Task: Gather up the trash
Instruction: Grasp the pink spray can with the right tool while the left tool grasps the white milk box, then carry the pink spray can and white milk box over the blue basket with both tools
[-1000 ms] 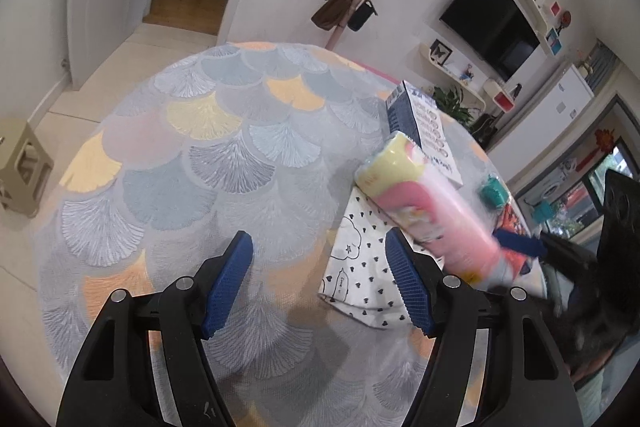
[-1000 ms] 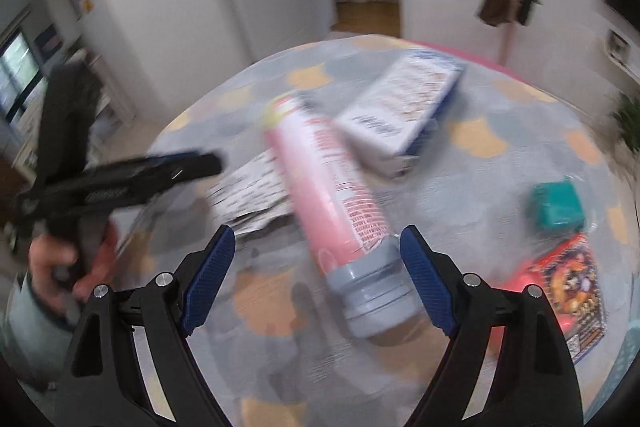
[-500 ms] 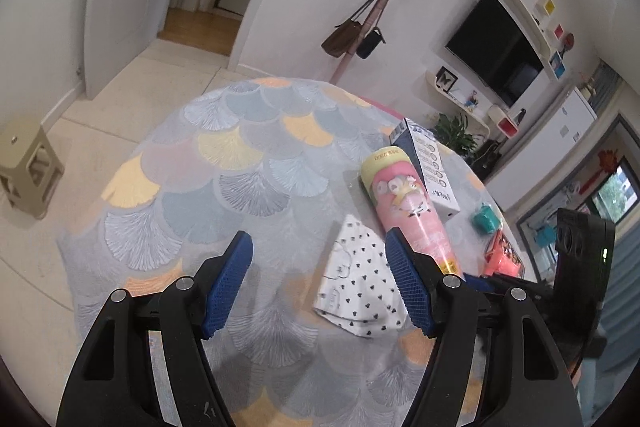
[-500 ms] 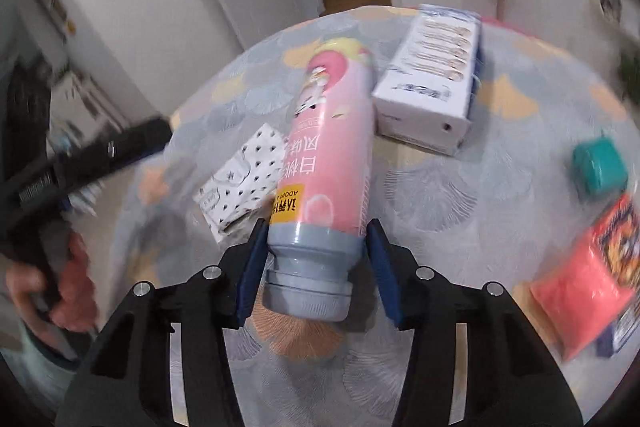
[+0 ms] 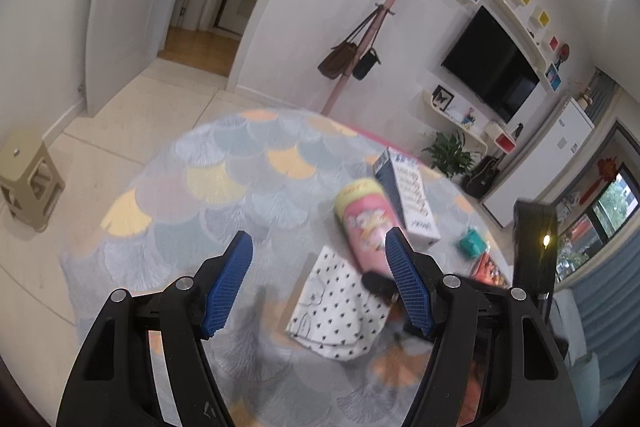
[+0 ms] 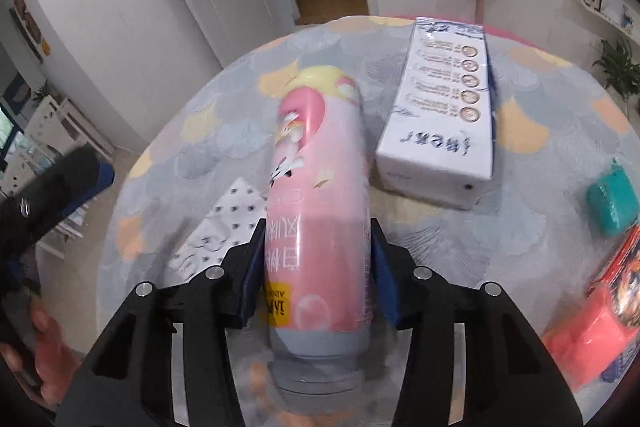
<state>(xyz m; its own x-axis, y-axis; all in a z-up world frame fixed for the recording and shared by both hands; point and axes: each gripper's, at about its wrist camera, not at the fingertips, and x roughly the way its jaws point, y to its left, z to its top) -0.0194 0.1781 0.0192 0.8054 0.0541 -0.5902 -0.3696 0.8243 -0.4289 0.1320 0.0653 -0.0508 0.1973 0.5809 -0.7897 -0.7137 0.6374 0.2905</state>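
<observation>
A pink bottle with a grey cap and yellow far end lies along the round table's scallop-patterned cloth. My right gripper has both blue pads against the bottle's sides near the cap, its jaws still closing on it. In the left wrist view the same bottle lies beyond my left gripper, which hangs open above the cloth with nothing between its fingers. A white bag with black dots lies flat just left of the bottle.
A white carton lies right of the bottle, with a teal object and a red packet farther right. A person's hand holds the left gripper at the table's left edge. A beige stool stands on the floor.
My right gripper went from wide open to closed around the pink bottle near its cap. My left gripper rose and drew back from the table, still open.
</observation>
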